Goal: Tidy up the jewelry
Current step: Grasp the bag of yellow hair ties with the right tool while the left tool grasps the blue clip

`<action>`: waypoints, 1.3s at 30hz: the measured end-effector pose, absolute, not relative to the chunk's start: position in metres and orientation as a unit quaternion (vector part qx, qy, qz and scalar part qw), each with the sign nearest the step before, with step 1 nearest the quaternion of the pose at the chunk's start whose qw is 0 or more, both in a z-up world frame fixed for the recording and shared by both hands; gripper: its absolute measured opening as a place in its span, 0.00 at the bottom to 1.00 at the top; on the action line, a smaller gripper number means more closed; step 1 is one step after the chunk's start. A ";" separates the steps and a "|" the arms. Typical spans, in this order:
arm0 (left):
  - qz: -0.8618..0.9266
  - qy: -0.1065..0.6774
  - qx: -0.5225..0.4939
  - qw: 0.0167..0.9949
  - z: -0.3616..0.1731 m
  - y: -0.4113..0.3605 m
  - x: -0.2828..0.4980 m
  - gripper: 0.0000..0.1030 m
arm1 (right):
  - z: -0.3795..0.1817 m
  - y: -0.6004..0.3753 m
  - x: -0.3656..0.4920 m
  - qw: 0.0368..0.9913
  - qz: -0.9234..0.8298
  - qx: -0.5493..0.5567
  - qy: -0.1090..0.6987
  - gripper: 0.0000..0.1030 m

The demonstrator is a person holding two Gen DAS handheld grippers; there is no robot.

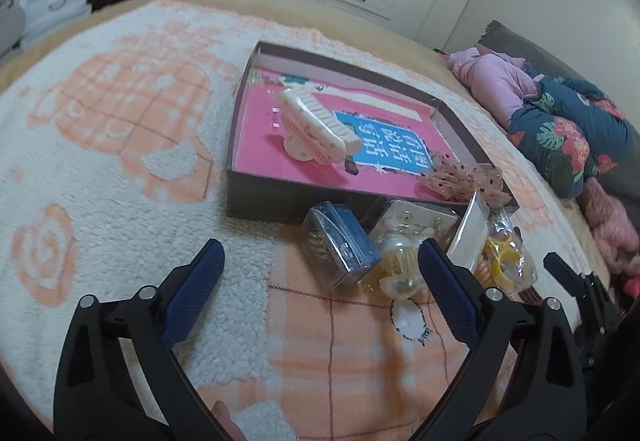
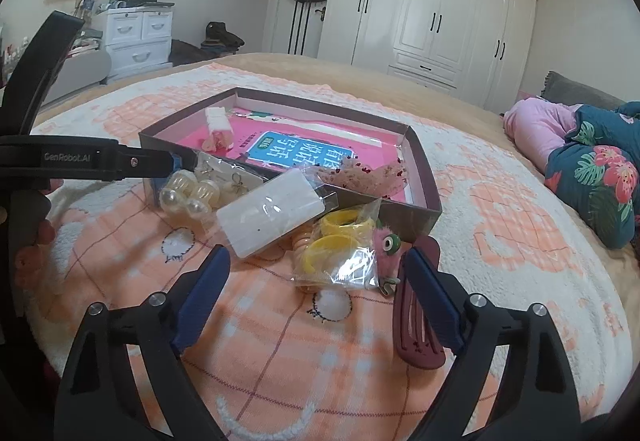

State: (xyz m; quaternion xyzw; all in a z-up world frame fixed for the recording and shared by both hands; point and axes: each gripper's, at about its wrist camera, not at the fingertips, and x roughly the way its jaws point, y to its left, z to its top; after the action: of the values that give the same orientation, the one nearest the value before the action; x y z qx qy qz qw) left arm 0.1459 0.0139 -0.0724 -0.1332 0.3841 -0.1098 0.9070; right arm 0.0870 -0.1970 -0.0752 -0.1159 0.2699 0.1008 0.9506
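Nearby, box (image 2: 424,215) rim; jaws spread over blanket (image 2: 280,341).

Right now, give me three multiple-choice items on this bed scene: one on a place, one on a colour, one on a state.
1. Where does the white hair claw lie?
A. in the box
B. on the blanket
C. in the left gripper

2. What colour are the rings in the clear bag?
A. green
B. yellow
C. black

3. How do the right gripper jaws stand?
A. shut on the bag
B. shut on nothing
C. open, holding nothing

Answers: 1 A, it rests on the box's pink floor; 2 B, yellow shows through the plastic; 3 C, both pads stand apart.
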 end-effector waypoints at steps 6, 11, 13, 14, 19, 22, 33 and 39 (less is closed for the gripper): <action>-0.119 0.397 -0.164 0.895 -0.076 0.019 0.154 0.80 | -0.077 -0.200 0.099 0.949 0.097 -0.107 0.281 0.70; -0.118 0.404 -0.175 0.890 -0.078 0.020 0.158 0.75 | -0.082 -0.198 0.110 0.945 0.099 -0.098 0.297 0.54; -0.120 0.406 -0.176 0.889 -0.077 0.019 0.159 0.71 | -0.085 -0.198 0.113 0.942 0.099 -0.096 0.305 0.49; -0.120 0.407 -0.176 0.888 -0.077 0.019 0.160 0.68 | -0.086 -0.199 0.114 0.942 0.098 -0.094 0.308 0.48; -0.124 0.413 -0.181 0.884 -0.077 0.017 0.164 0.56 | -0.083 -0.204 0.113 0.945 0.096 -0.079 0.304 0.43; -0.130 0.420 -0.192 0.877 -0.078 0.017 0.166 0.47 | -0.079 -0.206 0.112 0.946 0.098 -0.070 0.299 0.43; -0.149 0.439 -0.216 0.859 -0.083 0.015 0.179 0.28 | -0.071 -0.209 0.101 0.951 0.111 -0.058 0.283 0.42; -0.146 0.431 -0.206 0.866 -0.077 0.016 0.172 0.24 | -0.067 -0.208 0.097 0.952 0.120 -0.057 0.274 0.42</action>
State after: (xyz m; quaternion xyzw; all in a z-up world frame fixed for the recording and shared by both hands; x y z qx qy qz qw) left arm 0.1722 0.0156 -0.0766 -0.2064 0.4310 -0.1459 0.8662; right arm 0.0968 -0.2076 -0.0670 -0.0569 0.2742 0.1202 0.9524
